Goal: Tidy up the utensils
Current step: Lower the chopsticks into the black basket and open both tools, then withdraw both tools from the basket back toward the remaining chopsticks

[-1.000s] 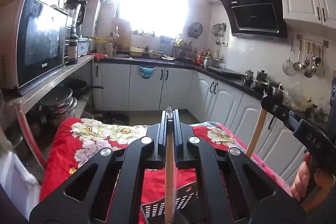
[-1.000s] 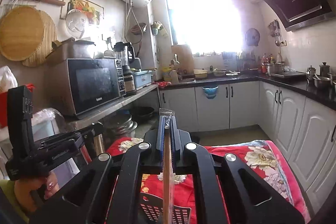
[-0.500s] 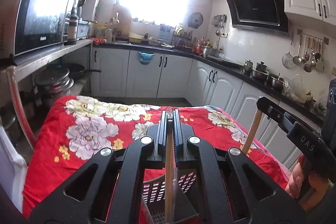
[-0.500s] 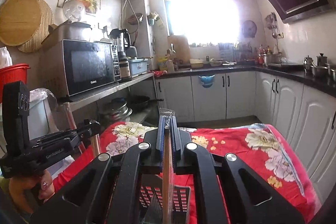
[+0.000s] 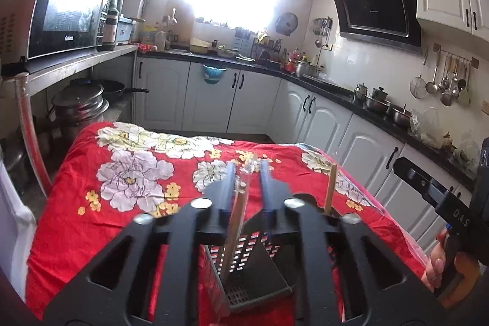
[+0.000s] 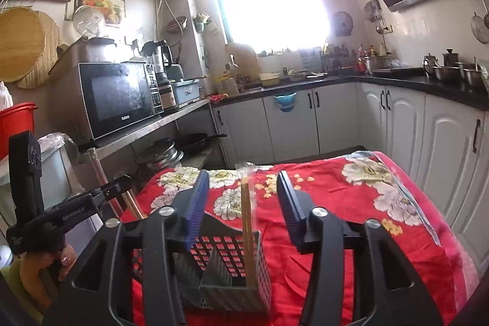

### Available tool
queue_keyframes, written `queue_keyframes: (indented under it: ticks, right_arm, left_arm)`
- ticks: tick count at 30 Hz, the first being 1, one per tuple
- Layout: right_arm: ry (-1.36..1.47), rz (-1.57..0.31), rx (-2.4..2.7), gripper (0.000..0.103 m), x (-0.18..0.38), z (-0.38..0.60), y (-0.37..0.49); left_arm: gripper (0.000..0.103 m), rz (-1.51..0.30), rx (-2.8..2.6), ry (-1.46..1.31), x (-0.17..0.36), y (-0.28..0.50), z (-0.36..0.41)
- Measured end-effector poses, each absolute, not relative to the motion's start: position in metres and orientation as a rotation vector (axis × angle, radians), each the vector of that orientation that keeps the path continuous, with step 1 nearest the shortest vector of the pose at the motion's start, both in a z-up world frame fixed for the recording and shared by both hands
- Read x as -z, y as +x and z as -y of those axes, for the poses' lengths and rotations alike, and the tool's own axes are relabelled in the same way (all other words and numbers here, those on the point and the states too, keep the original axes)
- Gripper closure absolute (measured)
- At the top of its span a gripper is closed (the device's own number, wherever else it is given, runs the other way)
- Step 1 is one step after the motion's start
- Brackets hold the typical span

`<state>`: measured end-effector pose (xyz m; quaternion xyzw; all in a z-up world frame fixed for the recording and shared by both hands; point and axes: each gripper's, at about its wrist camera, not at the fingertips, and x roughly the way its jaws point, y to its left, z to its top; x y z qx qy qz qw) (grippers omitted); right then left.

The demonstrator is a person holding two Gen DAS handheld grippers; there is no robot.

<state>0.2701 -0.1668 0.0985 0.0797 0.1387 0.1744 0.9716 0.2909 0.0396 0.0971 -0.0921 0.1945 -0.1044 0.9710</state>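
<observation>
a: why do both claws stand parted?
b: the right claw (image 6: 243,197) has just been opening, its blue pads clear of the plastic-wrapped wooden chopsticks (image 6: 248,222) between them. the left claw (image 5: 244,188), narrower, has just been opening off its own wrapped pair (image 5: 237,222) too.
a: where are the chopsticks?
b: standing upright in the dark slotted plastic utensil basket (image 6: 227,271) on the red floral cloth (image 6: 351,203) over the counter; the basket walls likely prop them.

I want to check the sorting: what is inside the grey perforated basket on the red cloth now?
Two wrapped chopstick pairs stand in the grey basket. Its floor is hidden by its walls and the grippers.
</observation>
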Motion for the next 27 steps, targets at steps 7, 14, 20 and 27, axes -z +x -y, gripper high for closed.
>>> queue_keyframes:
  ticks: [7, 14, 20, 27]
  right_arm:
    - [0.143, -0.302, -0.329, 0.047, -0.092, 0.17, 0.251]
    - [0.139, -0.31, -0.314, 0.041, -0.088, 0.177, 0.233]
    - [0.138, -0.305, -0.305, 0.038, -0.089, 0.184, 0.218]
    - [0.128, -0.312, -0.32, 0.035, -0.088, 0.185, 0.199]
  left_arm:
    - [0.056, -0.409, 0.22, -0.202, -0.091, 0.274, -0.041]
    - [0.012, -0.401, 0.223, -0.226, -0.092, 0.254, -0.044]
    - [0.01, -0.384, 0.205, -0.256, -0.097, 0.231, -0.05]
    - [0.01, -0.379, 0.195, -0.276, -0.099, 0.207, -0.058]
